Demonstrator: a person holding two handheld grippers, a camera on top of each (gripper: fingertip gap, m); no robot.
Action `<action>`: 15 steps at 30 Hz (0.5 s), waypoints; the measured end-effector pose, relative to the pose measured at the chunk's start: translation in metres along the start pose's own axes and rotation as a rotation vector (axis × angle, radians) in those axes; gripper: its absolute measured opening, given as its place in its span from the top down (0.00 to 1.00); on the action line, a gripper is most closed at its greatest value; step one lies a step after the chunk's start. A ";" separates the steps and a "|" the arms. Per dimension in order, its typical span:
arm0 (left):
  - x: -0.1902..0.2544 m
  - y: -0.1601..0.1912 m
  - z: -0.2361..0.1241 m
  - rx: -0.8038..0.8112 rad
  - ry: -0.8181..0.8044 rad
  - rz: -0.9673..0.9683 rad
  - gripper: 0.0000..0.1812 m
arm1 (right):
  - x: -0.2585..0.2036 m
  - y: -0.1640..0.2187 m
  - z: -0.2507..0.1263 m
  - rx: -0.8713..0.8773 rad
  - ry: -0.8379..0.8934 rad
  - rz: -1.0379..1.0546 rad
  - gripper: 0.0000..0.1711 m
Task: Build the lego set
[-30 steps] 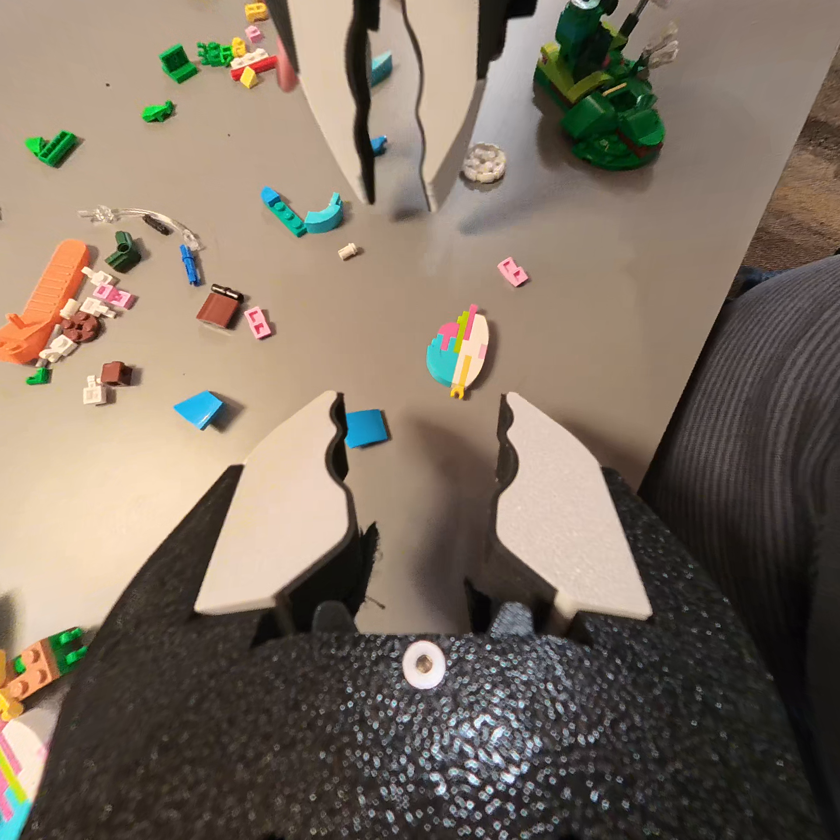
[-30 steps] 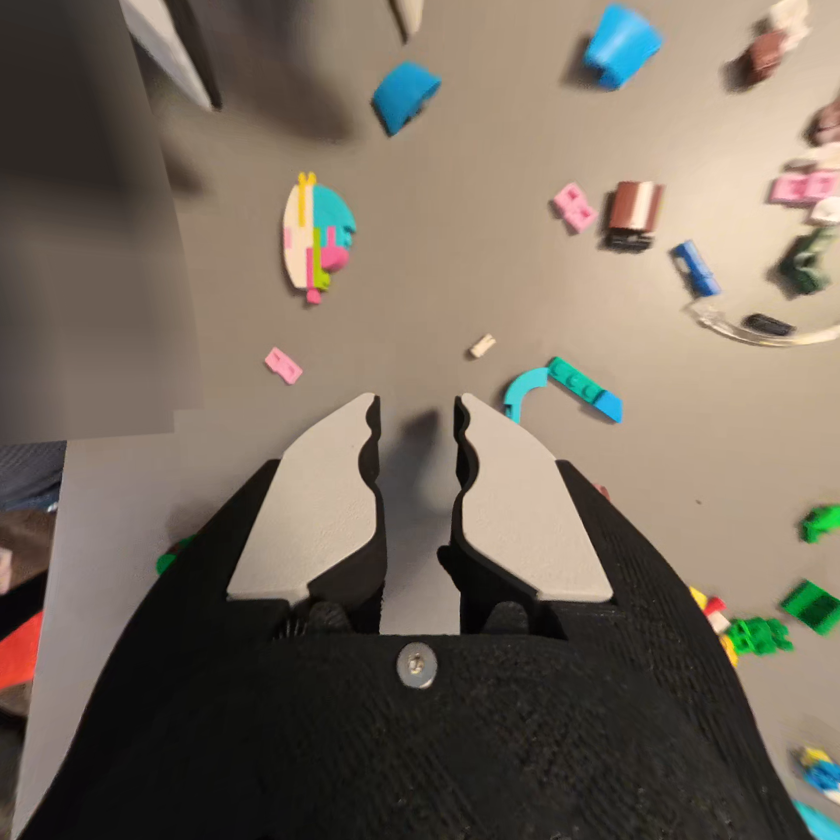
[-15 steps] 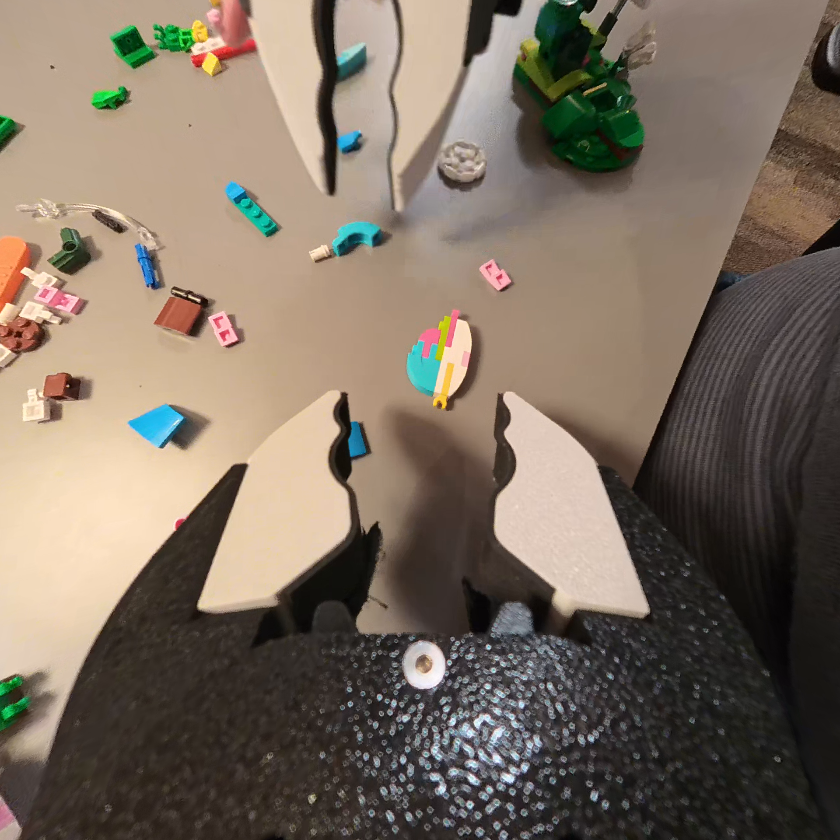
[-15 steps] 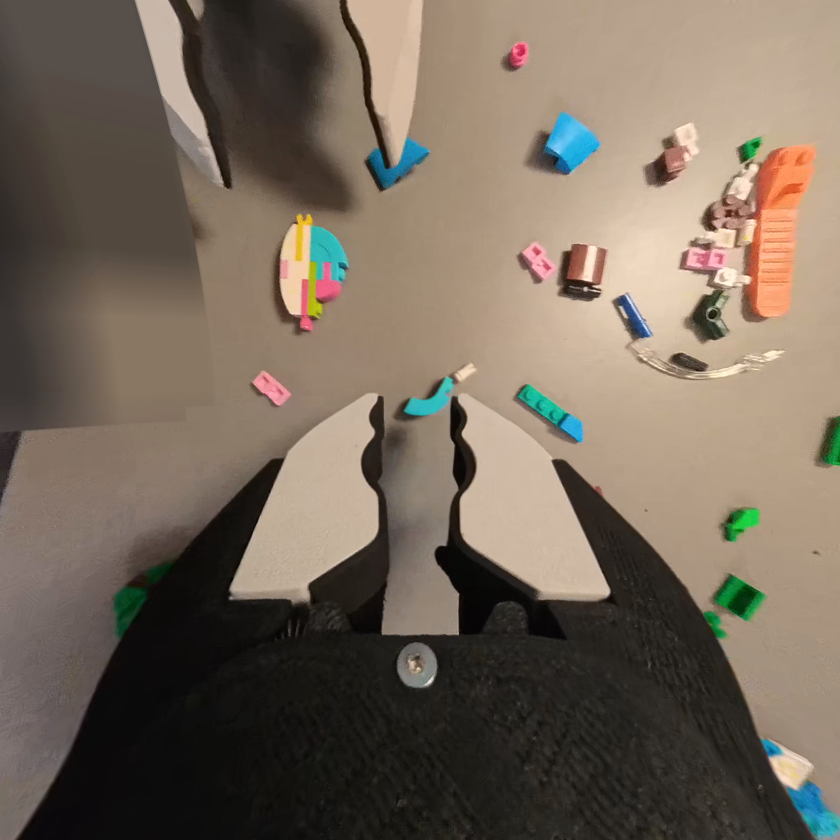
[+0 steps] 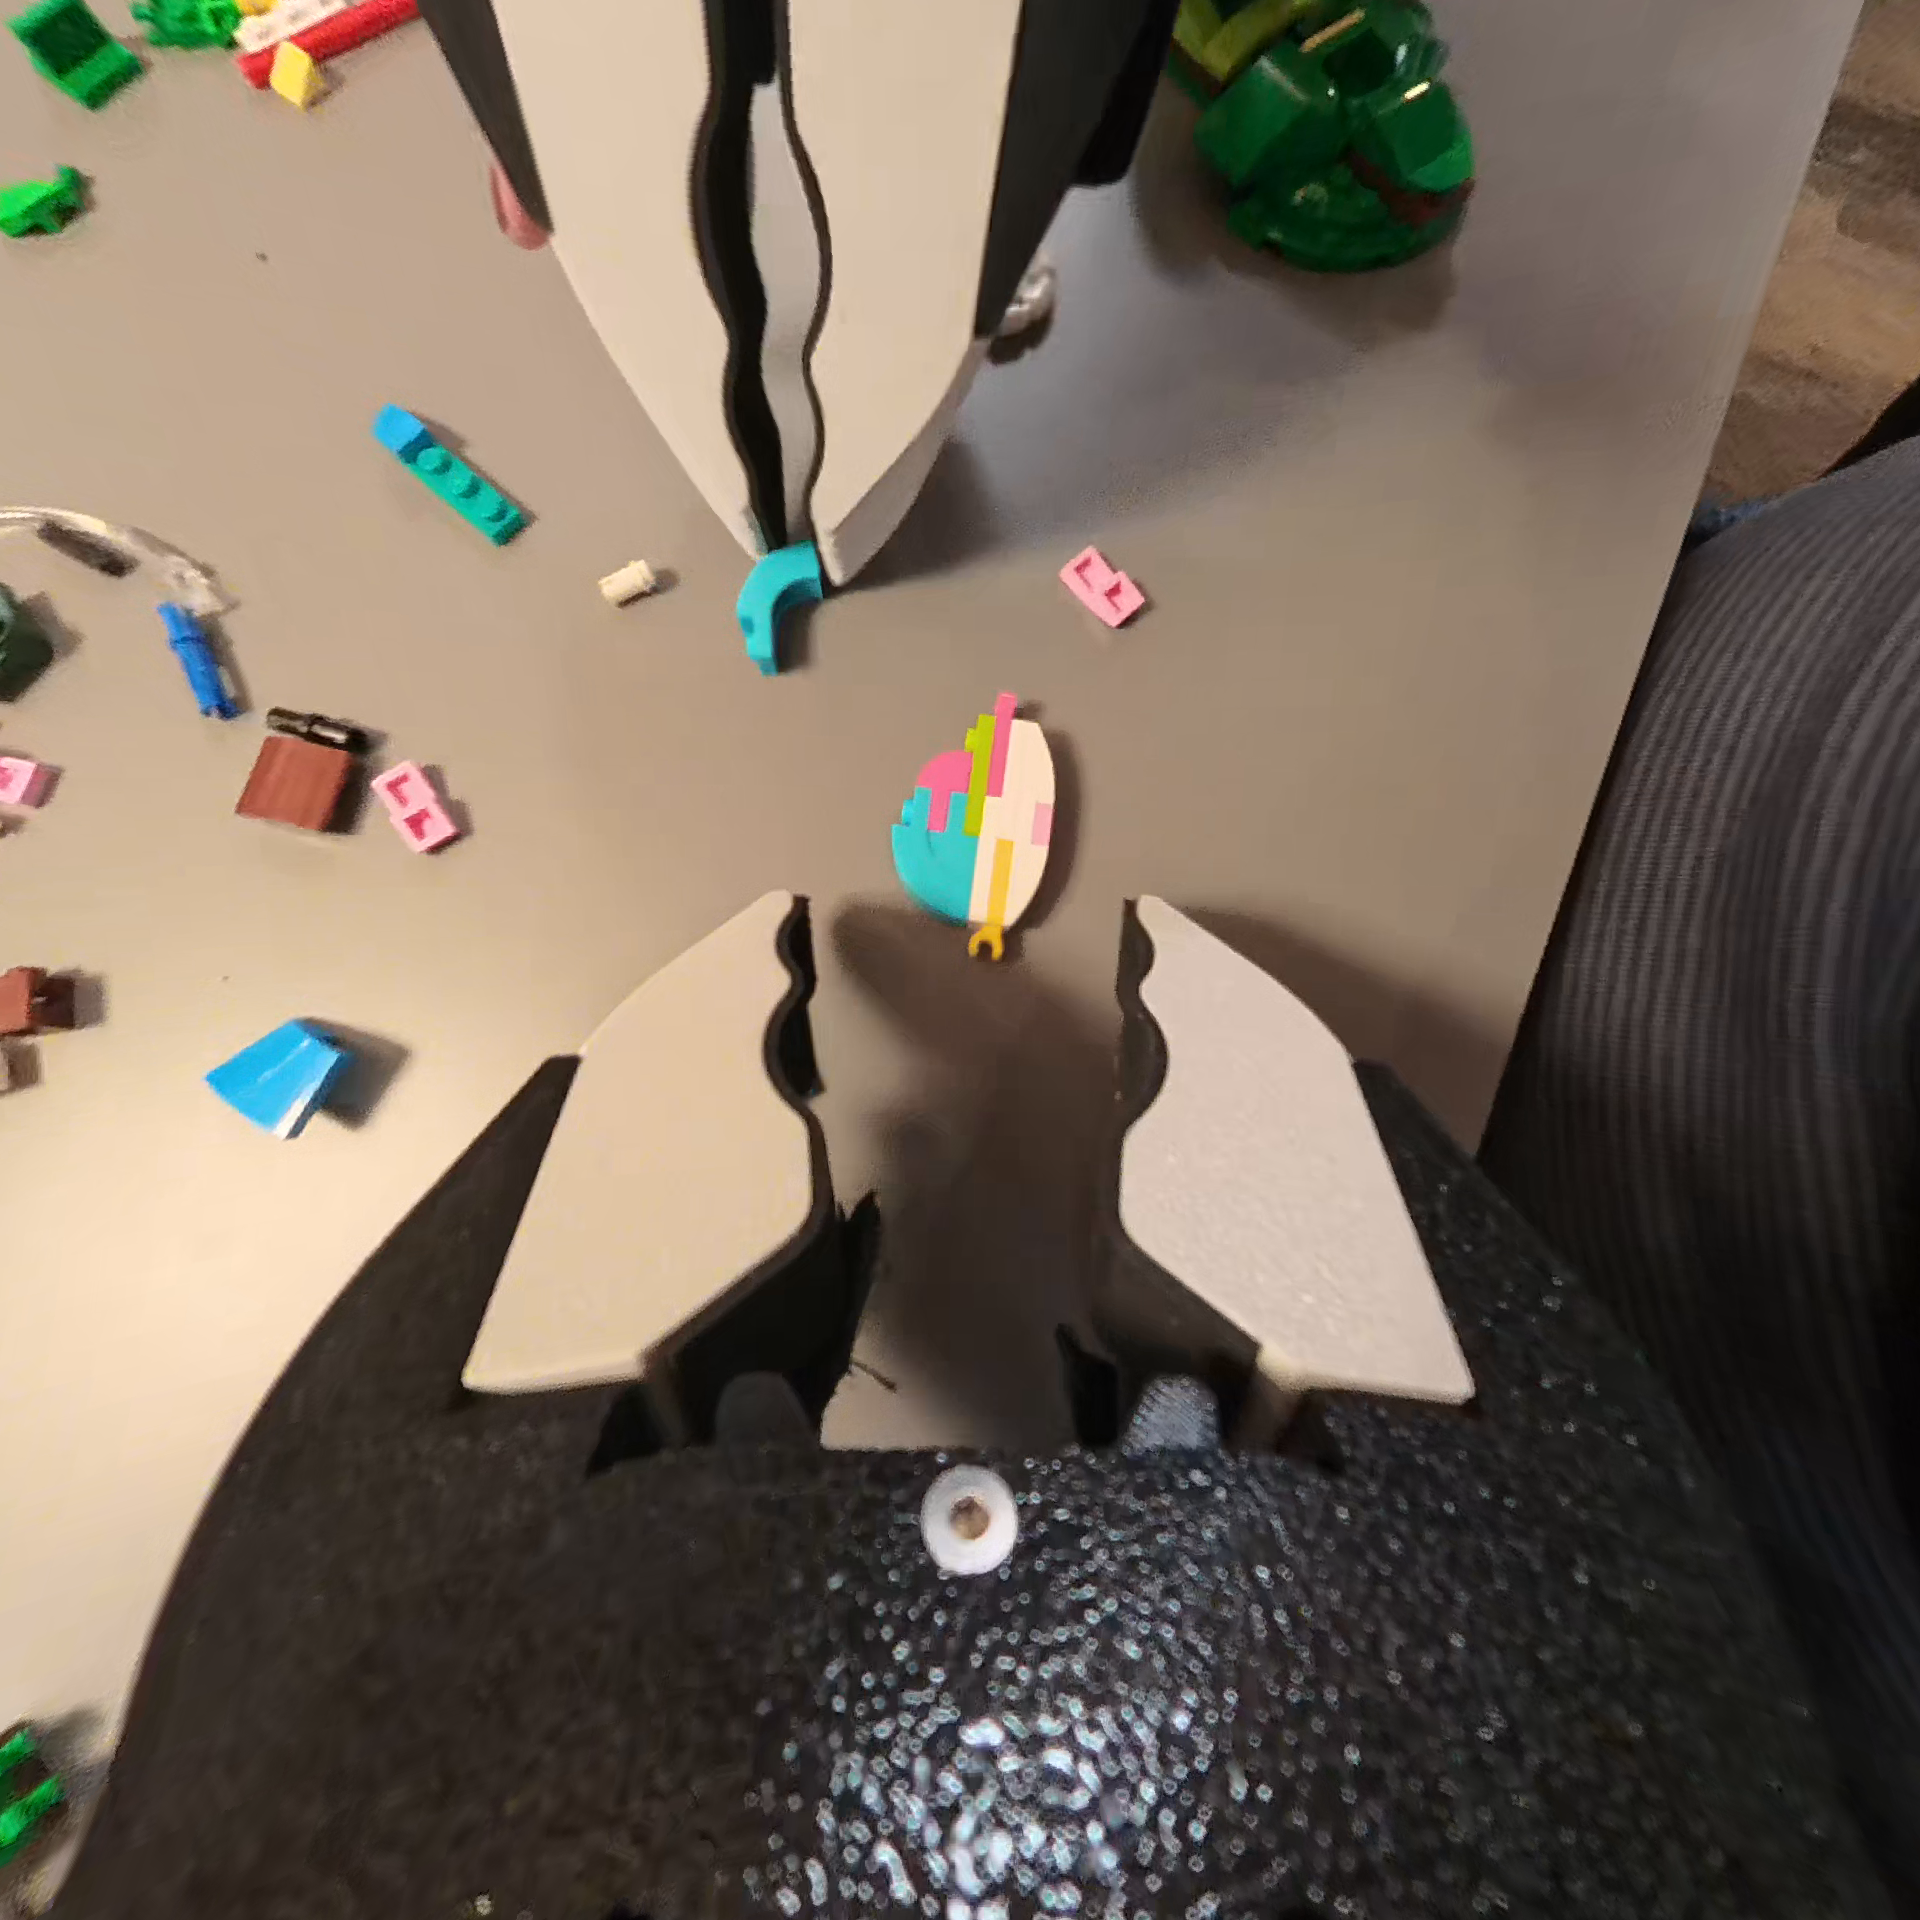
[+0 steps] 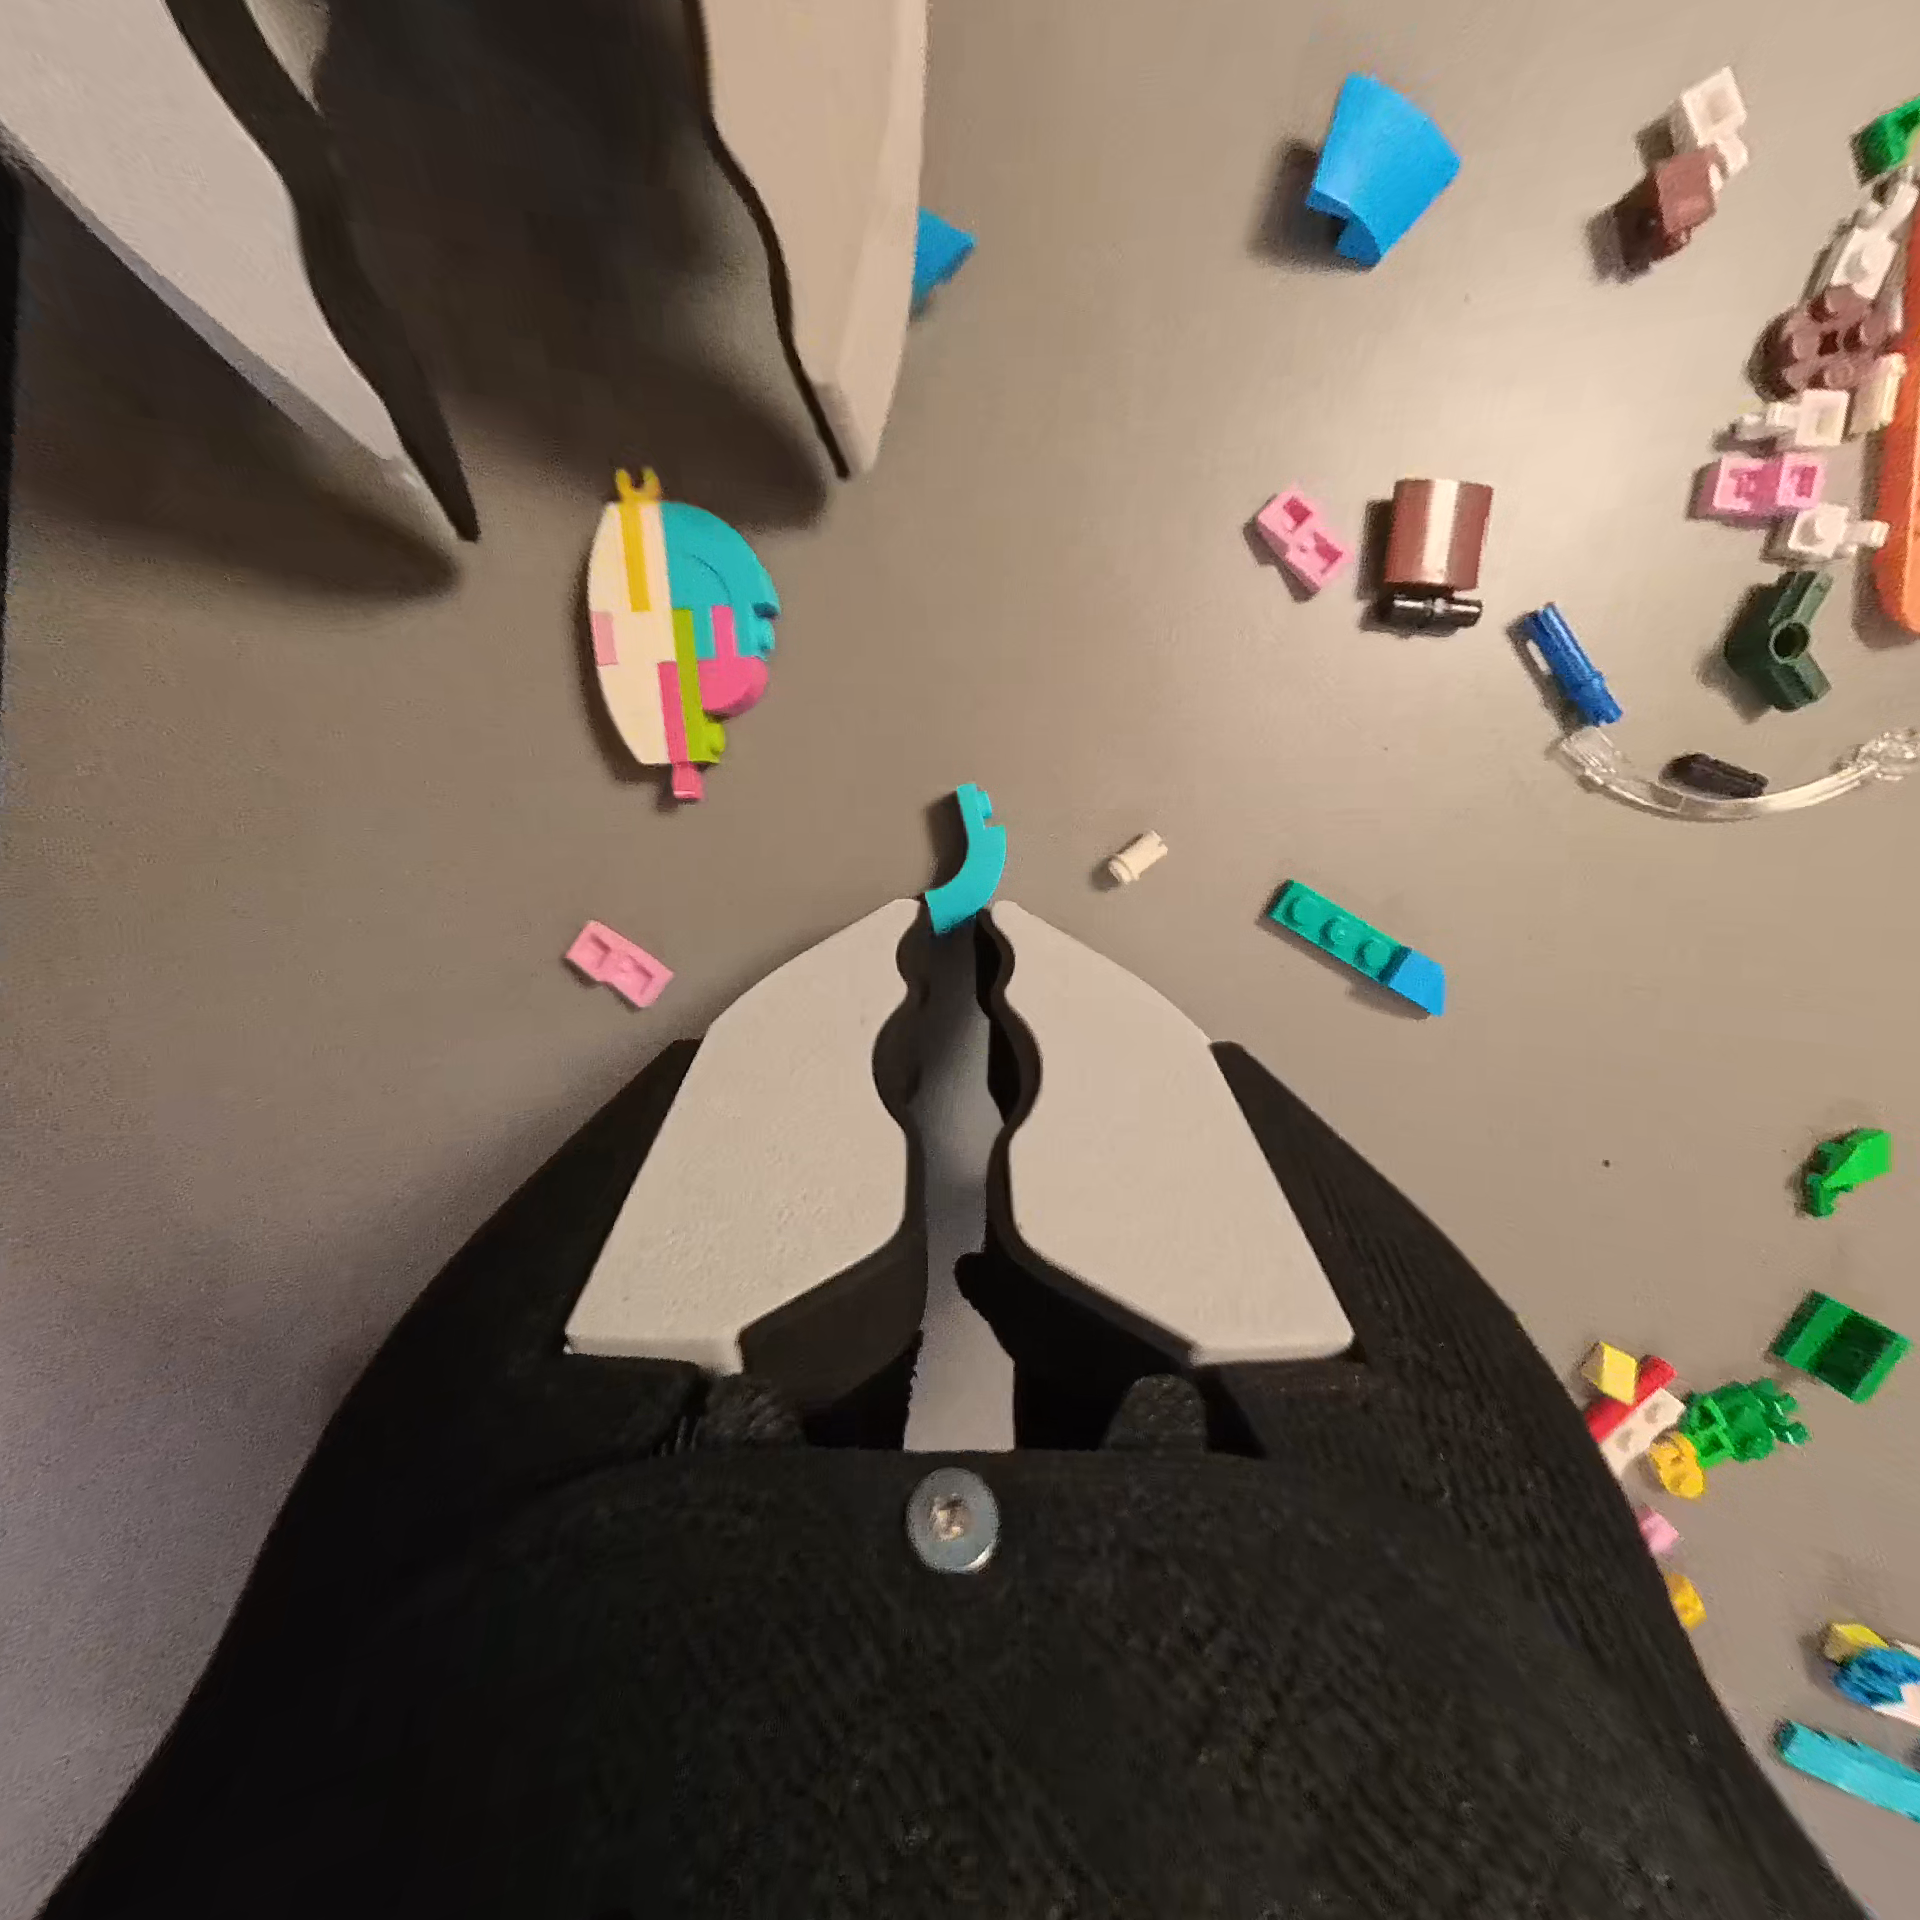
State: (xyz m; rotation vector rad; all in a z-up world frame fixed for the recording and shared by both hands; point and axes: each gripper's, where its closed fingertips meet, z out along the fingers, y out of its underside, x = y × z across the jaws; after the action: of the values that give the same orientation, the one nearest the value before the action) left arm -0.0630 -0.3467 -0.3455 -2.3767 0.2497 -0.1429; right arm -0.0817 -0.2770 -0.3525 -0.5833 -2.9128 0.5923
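A teal curved piece (image 6: 971, 857) lies on the grey table (image 6: 1039, 416) with one end pinched between the tips of my right gripper (image 6: 956, 912), which is shut on it. In the left wrist view the right gripper (image 5: 790, 545) comes down from the top with the curved piece (image 5: 771, 608) at its tips. A flat oval multi-coloured assembly (image 5: 977, 821) lies just ahead of my left gripper (image 5: 966, 914), which is open and empty. In the right wrist view the left gripper (image 6: 644, 494) stands just beyond the oval assembly (image 6: 675, 623).
A green build (image 5: 1340, 135) stands far right near the table edge. Loose pieces lie around: a teal plate with a blue end (image 6: 1351, 945), pink plates (image 6: 618, 961), a white pin (image 6: 1135, 858), a blue slope (image 6: 1377, 171), a brown piece (image 6: 1439, 530). A person's leg (image 5: 1766, 935) is beside the table. The gap from one gripper's tips to the other's is roughly 8 centimetres. The blue slope (image 6: 1377, 171) sits 9 centimetres or so from the ends of my left fingers. My left wrist view (image 5: 274, 1061) looks at it from another angle.
My right gripper moved up to the teal curved piece, which slid away from the teal plate, and closed on its end. My left gripper moved forward toward the oval assembly, still open.
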 end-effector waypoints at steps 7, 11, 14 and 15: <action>-0.002 0.001 0.011 -0.050 -0.011 0.037 0.71 | -0.012 -0.013 0.000 0.042 -0.023 0.012 0.96; -0.004 -0.001 0.012 -0.071 -0.029 0.002 0.75 | -0.014 -0.016 -0.005 0.104 -0.080 0.048 0.91; -0.005 -0.001 0.012 -0.099 -0.033 0.011 0.75 | -0.018 -0.015 -0.001 0.122 -0.114 0.032 0.88; -0.005 -0.001 0.012 -0.105 -0.031 0.013 0.75 | -0.019 -0.014 0.001 0.124 -0.125 0.029 0.87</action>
State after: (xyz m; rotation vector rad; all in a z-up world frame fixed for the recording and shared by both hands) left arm -0.0653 -0.3370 -0.3539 -2.4791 0.2645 -0.0889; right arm -0.0691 -0.2971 -0.3483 -0.5940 -2.9587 0.8349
